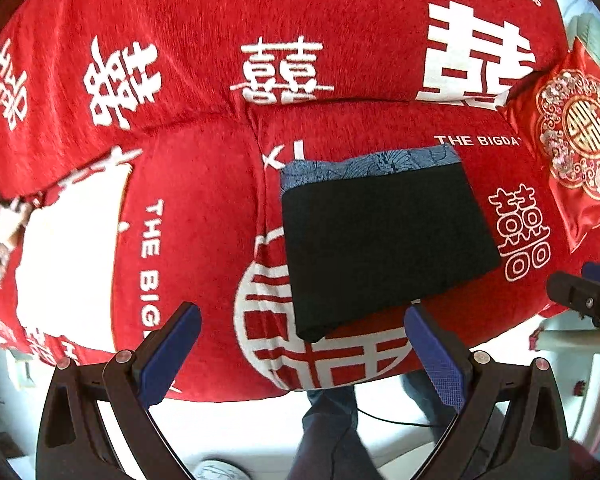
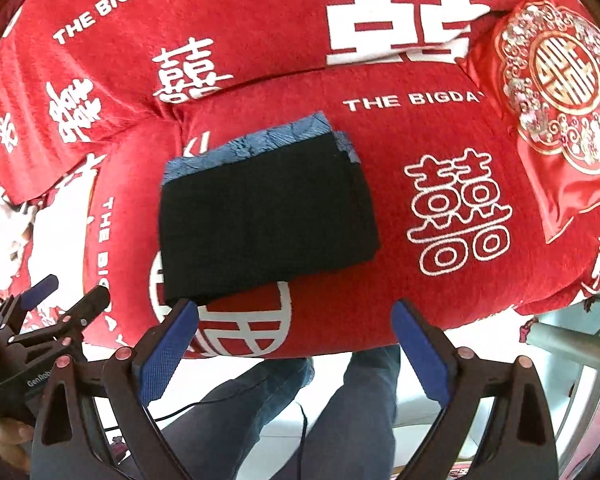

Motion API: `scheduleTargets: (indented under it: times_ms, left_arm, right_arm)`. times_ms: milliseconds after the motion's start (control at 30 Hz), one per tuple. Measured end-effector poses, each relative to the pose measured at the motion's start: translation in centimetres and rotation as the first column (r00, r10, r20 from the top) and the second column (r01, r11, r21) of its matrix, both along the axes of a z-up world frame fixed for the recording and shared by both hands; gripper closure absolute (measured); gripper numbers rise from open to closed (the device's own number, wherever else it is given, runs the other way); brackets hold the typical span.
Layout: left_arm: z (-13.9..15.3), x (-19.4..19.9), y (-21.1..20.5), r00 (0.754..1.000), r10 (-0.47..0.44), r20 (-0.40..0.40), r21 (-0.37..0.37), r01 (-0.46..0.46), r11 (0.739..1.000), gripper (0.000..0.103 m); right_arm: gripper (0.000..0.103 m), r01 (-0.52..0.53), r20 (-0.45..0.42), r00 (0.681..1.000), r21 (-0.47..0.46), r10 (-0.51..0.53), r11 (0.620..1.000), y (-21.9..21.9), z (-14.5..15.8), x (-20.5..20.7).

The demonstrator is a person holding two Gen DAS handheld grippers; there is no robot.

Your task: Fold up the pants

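The black pants [image 1: 384, 240] lie folded into a compact rectangle on a red sofa seat, with a blue patterned lining strip [image 1: 364, 162] showing along the far edge. In the right wrist view the same folded pants [image 2: 264, 216] sit left of centre. My left gripper [image 1: 302, 320] hovers open above the near edge of the pants, nothing between its blue pads. My right gripper [image 2: 294, 314] also stands open and empty, above the seat's front edge. The left gripper [image 2: 66, 292] appears at the left of the right wrist view.
The sofa [image 1: 204, 216] has a red cover printed with white characters and "THE BIGDAY". A red embroidered cushion [image 2: 556, 92] rests at the right. Below the seat edge are a person's legs [image 2: 340, 408] in blue trousers, a thin cable and pale floor.
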State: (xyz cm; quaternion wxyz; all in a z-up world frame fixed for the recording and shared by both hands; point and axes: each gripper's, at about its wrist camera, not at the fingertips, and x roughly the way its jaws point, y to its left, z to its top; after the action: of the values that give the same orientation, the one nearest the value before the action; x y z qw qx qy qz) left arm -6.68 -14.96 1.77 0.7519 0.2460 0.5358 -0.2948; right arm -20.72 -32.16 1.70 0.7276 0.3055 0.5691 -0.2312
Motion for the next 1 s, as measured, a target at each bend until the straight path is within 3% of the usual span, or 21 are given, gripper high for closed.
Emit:
scheduleTargets:
  times_ms: [67, 200, 400, 1000]
  left_arm:
    - [0.4, -0.5, -0.2, 1.000, -0.010, 0.010, 0.010, 0.010, 1.000, 0.001]
    - [1.1, -1.6, -0.8, 0.998, 0.034, -0.046, 0.004, -0.034, 0.999, 0.001]
    - [2.5, -3.0, -1.9, 0.997, 0.072, -0.040, -0.001, -0.072, 0.997, 0.001]
    - [2.8, -3.1, -1.9, 0.994, 0.106, -0.028, 0.019, -0.105, 0.994, 0.001]
  right_arm:
    - [0.005, -0.023, 0.002, 1.000, 0.009, 0.023, 1.000, 0.0, 0.3, 0.2]
    - [0.005, -0.073, -0.031, 0.997, -0.005, 0.073, 0.997, -0.1, 1.2, 0.1]
    - [0.005, -0.120, -0.035, 0.992, -0.012, 0.119, 0.993, -0.6, 2.3, -0.6]
    - [0.005, -0.115, -0.065, 0.991, -0.019, 0.114, 0.993, -1.4, 2.2, -0.5]
